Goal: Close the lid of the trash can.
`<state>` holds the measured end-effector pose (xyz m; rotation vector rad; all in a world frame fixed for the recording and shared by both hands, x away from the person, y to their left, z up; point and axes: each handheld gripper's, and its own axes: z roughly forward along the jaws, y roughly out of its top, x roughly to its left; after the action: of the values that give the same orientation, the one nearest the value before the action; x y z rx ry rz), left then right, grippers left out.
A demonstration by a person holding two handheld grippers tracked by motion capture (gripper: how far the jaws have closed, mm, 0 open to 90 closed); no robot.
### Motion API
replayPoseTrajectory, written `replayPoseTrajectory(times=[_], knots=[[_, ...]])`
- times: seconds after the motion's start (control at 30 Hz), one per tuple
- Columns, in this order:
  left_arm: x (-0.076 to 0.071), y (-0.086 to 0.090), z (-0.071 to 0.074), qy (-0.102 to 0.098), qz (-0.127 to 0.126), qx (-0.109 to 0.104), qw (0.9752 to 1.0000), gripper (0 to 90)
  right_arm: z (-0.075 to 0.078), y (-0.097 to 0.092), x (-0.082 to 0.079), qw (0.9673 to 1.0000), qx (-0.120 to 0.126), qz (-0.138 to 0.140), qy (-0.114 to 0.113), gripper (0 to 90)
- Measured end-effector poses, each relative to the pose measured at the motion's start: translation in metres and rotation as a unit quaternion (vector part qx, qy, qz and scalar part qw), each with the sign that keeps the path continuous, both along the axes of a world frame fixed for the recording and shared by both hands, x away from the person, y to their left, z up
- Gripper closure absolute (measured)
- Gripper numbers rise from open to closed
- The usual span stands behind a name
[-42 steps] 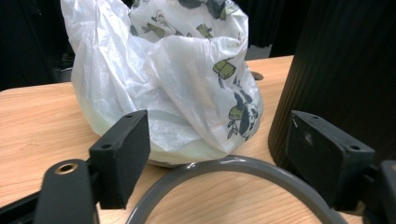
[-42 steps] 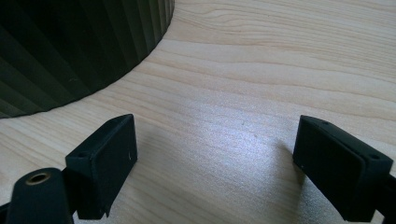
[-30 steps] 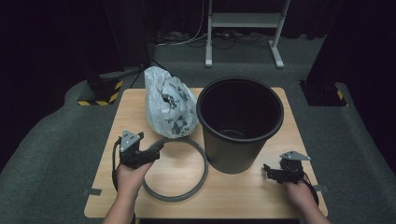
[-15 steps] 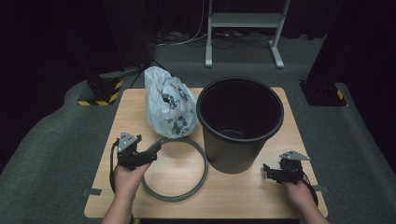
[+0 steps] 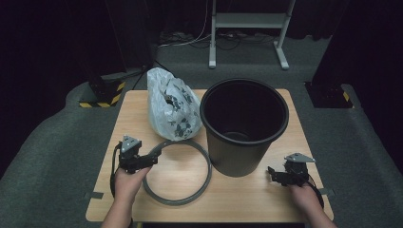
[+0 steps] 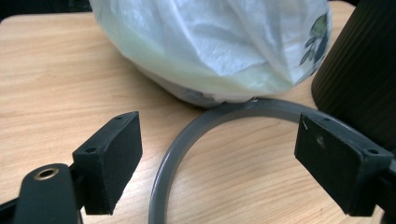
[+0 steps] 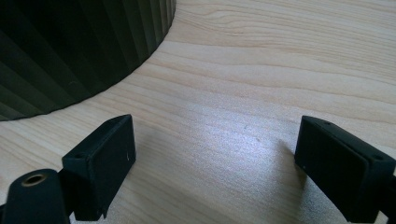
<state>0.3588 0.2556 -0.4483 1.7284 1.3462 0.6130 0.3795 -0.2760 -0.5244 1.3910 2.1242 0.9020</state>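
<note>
A grey plastic ring (image 5: 178, 173) lies flat on the wooden table (image 5: 142, 107), in front of a white leaf-print bag (image 5: 171, 104) and left of a tall black ribbed bin (image 5: 244, 123). My left gripper (image 5: 149, 160) is open at the ring's left arc. In the left gripper view the gripper (image 6: 217, 154) straddles the ring (image 6: 187, 135) with both jaws apart from it, the bag (image 6: 210, 42) just beyond and the bin (image 6: 359, 70) at the right. My right gripper (image 5: 273, 175) rests open beside the bin's base, its jaws (image 7: 212, 149) over bare wood near the bin (image 7: 70, 46).
The bag's bottom edge overlaps the ring's far arc. Dark grey carpet (image 5: 57, 156) surrounds the table. A white stand (image 5: 247, 28) and a black post with a yellow-striped base (image 5: 102, 97) rise behind it. Bare wood shows right of the bin.
My left gripper has drawn back a little toward the person along the ring's left arc. The right gripper, bin, bag and ring have stayed put.
</note>
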Motion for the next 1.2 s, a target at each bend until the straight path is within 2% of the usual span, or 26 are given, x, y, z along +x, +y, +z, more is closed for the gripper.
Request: replayPoseTrajectory(times=[0.17, 0.23, 0.47, 0.53, 0.67, 0.9, 0.97, 1.1, 1.2], knots=[[0.003, 0.004, -0.006, 0.02, 0.001, 0.004, 0.9998, 15.1, 0.0, 0.0, 0.0, 1.0, 0.0, 0.0, 0.0, 12.1], [0.005, 0.007, -0.01, 0.037, -0.001, -0.002, 0.9993, 15.2, 0.0, 0.0, 0.0, 1.0, 0.0, 0.0, 0.0, 12.2], [0.009, 0.013, -0.021, 0.082, 0.006, 0.0, 0.9966, 15.2, 0.0, 0.0, 0.0, 1.0, 0.001, 0.0, 0.001, 12.2], [0.01, 0.016, -0.024, 0.093, 0.011, 0.008, 0.9956, 15.9, 0.0, 0.0, 0.0, 1.0, 0.001, 0.001, 0.001, 12.1], [0.013, 0.022, -0.033, 0.126, 0.016, 0.01, 0.9918, 17.3, 0.0, 0.0, 0.0, 1.0, 0.001, 0.001, 0.001, 12.2], [0.015, 0.026, -0.044, 0.172, 0.022, 0.016, 0.9848, 20.2, 0.0, 0.0, 0.0, 1.0, 0.0, 0.001, 0.001, 12.1], [0.016, 0.026, -0.046, 0.183, 0.026, 0.029, 0.9823, 21.4, 0.0, 0.0, 0.0, 1.0, 0.001, 0.001, 0.001, 12.1], [0.016, 0.023, -0.048, 0.198, 0.025, 0.046, 0.9788, 22.6, 0.0, 0.0, 0.0, 1.0, 0.0, 0.001, 0.0, 12.2], [0.017, 0.02, -0.051, 0.215, 0.028, 0.063, 0.9741, 24.1, 0.0, 0.0, 0.0, 1.0, -0.001, 0.001, -0.001, 12.1]])
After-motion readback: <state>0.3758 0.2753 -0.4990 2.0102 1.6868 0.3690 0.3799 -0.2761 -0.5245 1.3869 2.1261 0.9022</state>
